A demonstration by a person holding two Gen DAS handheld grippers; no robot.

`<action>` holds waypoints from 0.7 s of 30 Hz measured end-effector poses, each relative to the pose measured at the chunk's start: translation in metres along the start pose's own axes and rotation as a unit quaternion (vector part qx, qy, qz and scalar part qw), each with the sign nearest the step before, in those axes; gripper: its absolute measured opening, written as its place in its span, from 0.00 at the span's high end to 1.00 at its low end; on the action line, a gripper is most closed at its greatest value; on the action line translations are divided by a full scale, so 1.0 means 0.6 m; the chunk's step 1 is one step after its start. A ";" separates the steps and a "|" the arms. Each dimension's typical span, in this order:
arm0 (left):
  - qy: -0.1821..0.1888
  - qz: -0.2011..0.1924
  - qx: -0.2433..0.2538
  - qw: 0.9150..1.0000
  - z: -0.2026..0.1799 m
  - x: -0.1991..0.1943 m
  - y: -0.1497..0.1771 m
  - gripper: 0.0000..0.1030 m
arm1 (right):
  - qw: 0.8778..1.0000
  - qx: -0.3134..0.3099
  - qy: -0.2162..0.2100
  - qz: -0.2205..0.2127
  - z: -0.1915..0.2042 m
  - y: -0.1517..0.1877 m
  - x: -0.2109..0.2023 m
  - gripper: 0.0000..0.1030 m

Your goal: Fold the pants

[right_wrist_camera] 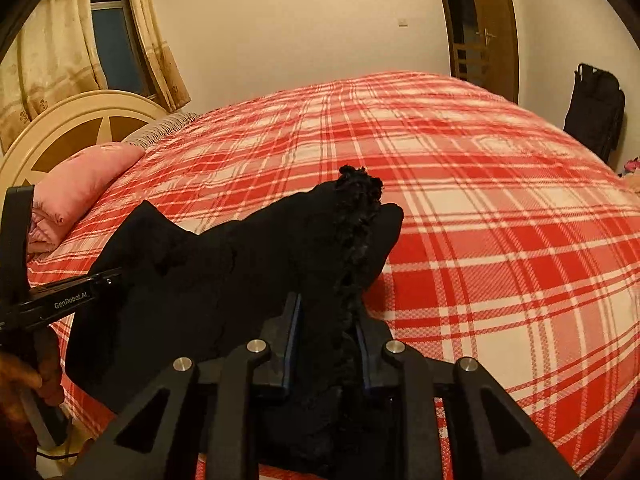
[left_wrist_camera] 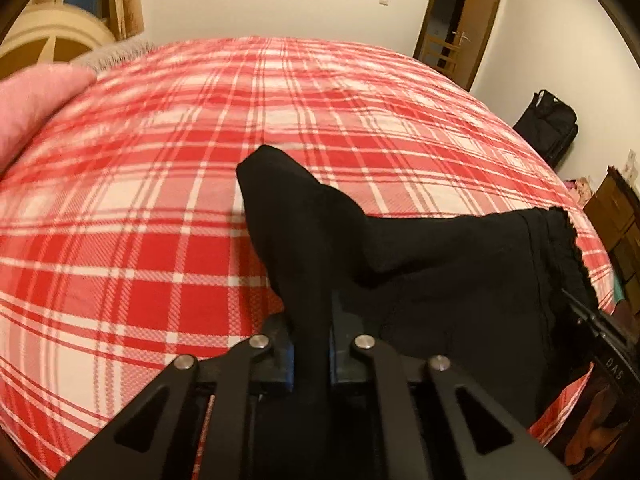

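Black pants (left_wrist_camera: 420,256) hang between my two grippers above the near edge of a bed with a red and white plaid cover (left_wrist_camera: 248,120). My left gripper (left_wrist_camera: 312,320) is shut on a fold of the black fabric, which sticks up past the fingers. My right gripper (right_wrist_camera: 326,320) is shut on the frilled waistband end of the pants (right_wrist_camera: 356,216). In the right wrist view the left gripper (right_wrist_camera: 72,296) shows at the left edge, held in a hand. In the left wrist view the right gripper (left_wrist_camera: 592,316) shows at the right edge, at the frilled edge of the pants.
A pink pillow (right_wrist_camera: 80,184) and a cream headboard (right_wrist_camera: 80,120) are at the bed's left end. A wooden door (left_wrist_camera: 460,28) stands open in the far wall. A black bag (left_wrist_camera: 548,124) and a dark wooden cabinet (left_wrist_camera: 616,216) stand at the right.
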State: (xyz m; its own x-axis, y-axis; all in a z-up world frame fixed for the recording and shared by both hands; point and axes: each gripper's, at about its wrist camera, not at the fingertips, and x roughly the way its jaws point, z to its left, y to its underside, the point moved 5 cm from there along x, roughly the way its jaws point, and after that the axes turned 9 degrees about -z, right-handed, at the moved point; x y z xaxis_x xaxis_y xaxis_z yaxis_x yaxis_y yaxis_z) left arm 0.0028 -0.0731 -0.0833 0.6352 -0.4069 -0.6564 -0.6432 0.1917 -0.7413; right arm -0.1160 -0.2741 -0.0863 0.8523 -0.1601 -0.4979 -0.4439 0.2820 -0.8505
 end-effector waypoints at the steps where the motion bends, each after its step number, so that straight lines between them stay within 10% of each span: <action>1: -0.001 -0.003 0.001 1.000 -0.002 -0.004 -0.003 0.90 | 1.000 -0.002 0.000 -0.003 0.003 -0.003 -0.004 0.79; 21: 0.015 -0.042 0.014 0.999 -0.026 -0.057 -0.040 0.90 | 0.999 -0.002 -0.022 -0.041 0.042 -0.056 -0.045 0.84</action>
State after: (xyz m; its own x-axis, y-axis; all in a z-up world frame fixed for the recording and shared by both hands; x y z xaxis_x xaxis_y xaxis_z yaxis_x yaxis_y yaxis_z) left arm -0.0101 -0.0776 -0.0413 0.6724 -0.4493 -0.5882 -0.5762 0.1811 -0.7970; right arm -0.1171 -0.2554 -0.0399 0.8971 -0.1407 -0.4189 -0.3733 0.2662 -0.8887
